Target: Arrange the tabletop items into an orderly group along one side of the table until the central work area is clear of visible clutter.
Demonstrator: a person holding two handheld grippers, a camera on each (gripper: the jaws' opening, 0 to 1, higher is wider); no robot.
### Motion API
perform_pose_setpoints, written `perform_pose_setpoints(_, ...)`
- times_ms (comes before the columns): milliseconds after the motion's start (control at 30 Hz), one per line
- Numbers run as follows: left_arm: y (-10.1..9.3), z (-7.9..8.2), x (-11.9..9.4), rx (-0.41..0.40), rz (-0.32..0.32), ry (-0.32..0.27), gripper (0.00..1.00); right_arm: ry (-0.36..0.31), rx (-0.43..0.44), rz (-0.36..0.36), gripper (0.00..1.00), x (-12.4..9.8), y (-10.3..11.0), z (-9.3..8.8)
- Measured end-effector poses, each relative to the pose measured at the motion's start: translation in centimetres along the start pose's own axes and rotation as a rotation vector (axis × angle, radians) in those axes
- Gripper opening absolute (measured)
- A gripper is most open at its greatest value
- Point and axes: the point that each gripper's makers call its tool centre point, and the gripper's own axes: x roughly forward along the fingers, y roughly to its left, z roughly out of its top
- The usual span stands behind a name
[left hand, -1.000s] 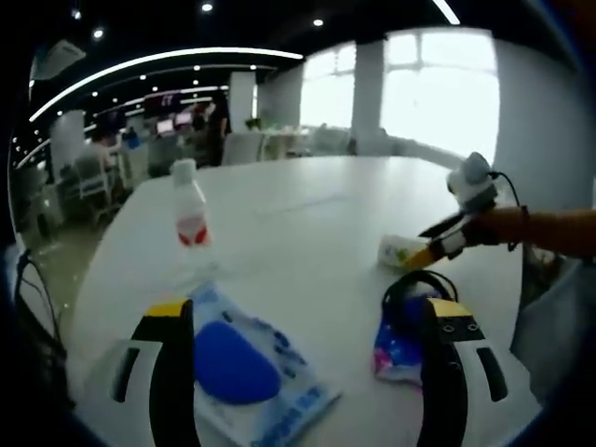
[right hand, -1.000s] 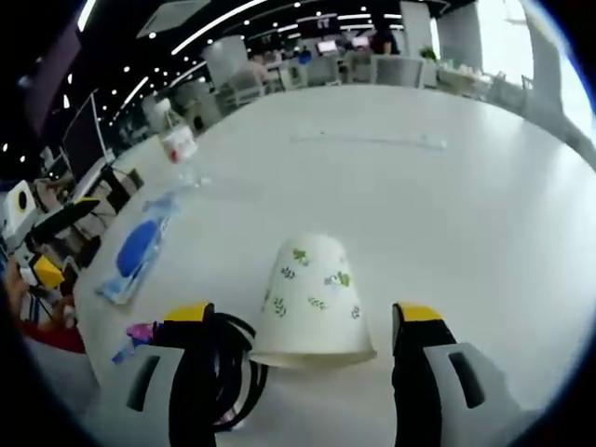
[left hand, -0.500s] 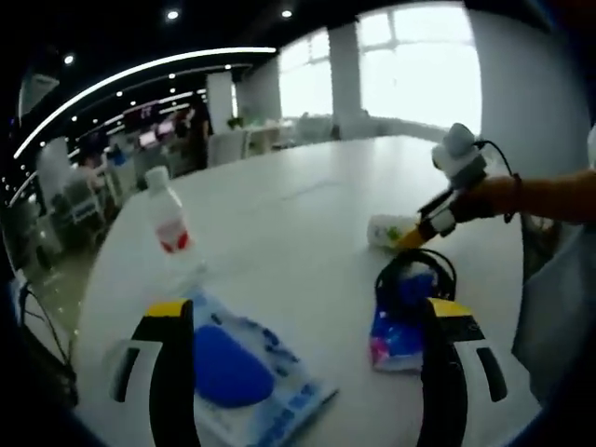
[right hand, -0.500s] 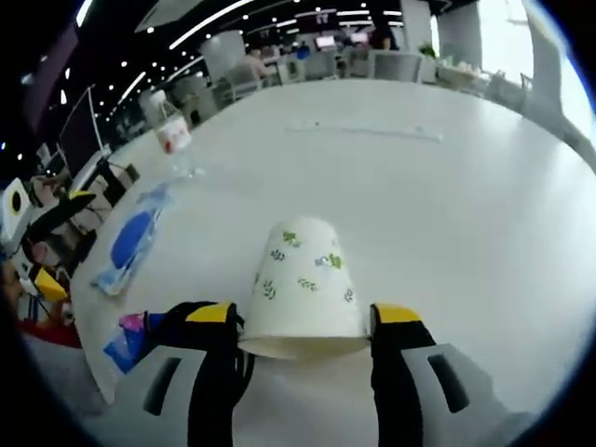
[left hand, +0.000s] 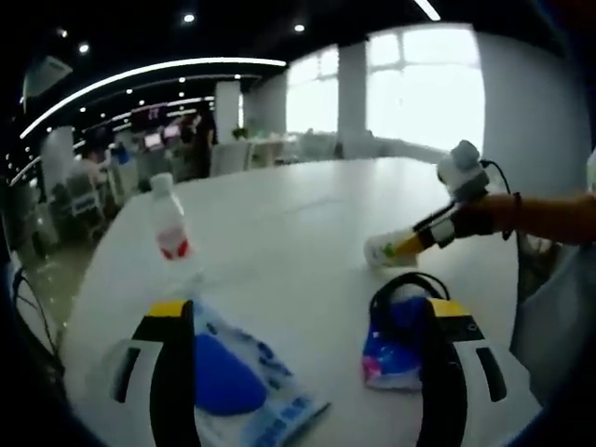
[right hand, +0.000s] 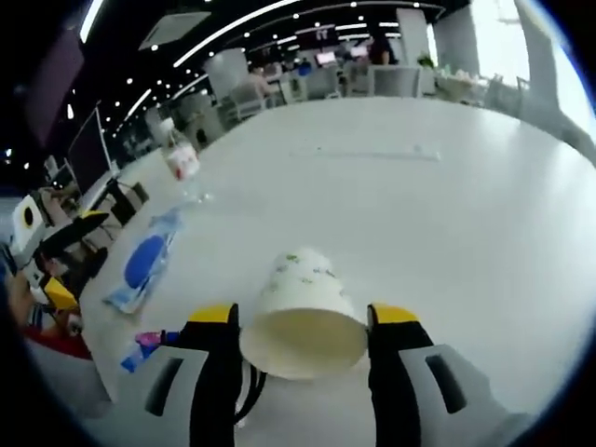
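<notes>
A white paper cup [right hand: 300, 300] with green leaf prints sits tilted between my right gripper's jaws, its open mouth facing the camera; my right gripper [right hand: 303, 321] is shut on it. From the left gripper view, the same cup [left hand: 384, 250] is just above the white table [left hand: 298, 214], with the right gripper [left hand: 410, 244] clamped on it. My left gripper [left hand: 307, 312] is open over the table's near edge. A blue packet [left hand: 233, 382] lies between its jaws. A colourful pouch [left hand: 393, 343] under a black cable [left hand: 402, 279] lies by its right jaw.
A clear water bottle [left hand: 169, 228] with a red label stands at the left of the table, also seen as the bottle [right hand: 181, 160] far left. The blue packet [right hand: 144, 265] and pouch [right hand: 147, 341] lie near the table edge. A person's arm [left hand: 549, 216] reaches in. Chairs and desks fill the room behind.
My right gripper's jaws have shut in on the cup and tipped it up, so its mouth now faces the camera. The left gripper stays open; its view has shifted slightly.
</notes>
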Motion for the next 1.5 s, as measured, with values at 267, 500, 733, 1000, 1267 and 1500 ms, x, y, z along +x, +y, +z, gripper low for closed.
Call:
perform_pose_setpoints(267,-1.6,0.2,0.3,0.040,-0.036,0.003,0.98,-0.032,0.059,0.068,0.53,-0.9,2.0,1.5)
perform_pose_setpoints(500,-3.1,0.8,0.7,0.104,-0.073,-0.002,0.97,-0.048,0.104,0.147,0.52,-1.9,4.7,2.7)
perform_pose_setpoints(733,-5.1,1.0,1.2,0.164,-0.126,0.003,0.96,-0.030,0.077,0.227,0.52,-2.7,8.1,3.4)
perform_pose_setpoints(1000,-7.2,1.1,1.4,0.187,-0.191,0.002,0.93,0.011,0.048,0.329,0.52,-3.8,11.7,2.8)
perform_pose_setpoints(1267,-8.5,0.9,1.5,0.248,-0.218,0.008,0.89,0.053,0.042,0.407,0.52,-4.8,14.5,2.0)
perform_pose_setpoints(1500,-9.1,0.6,1.6,0.291,-0.229,0.016,0.84,0.093,0.018,0.432,0.52,-5.1,15.7,1.0)
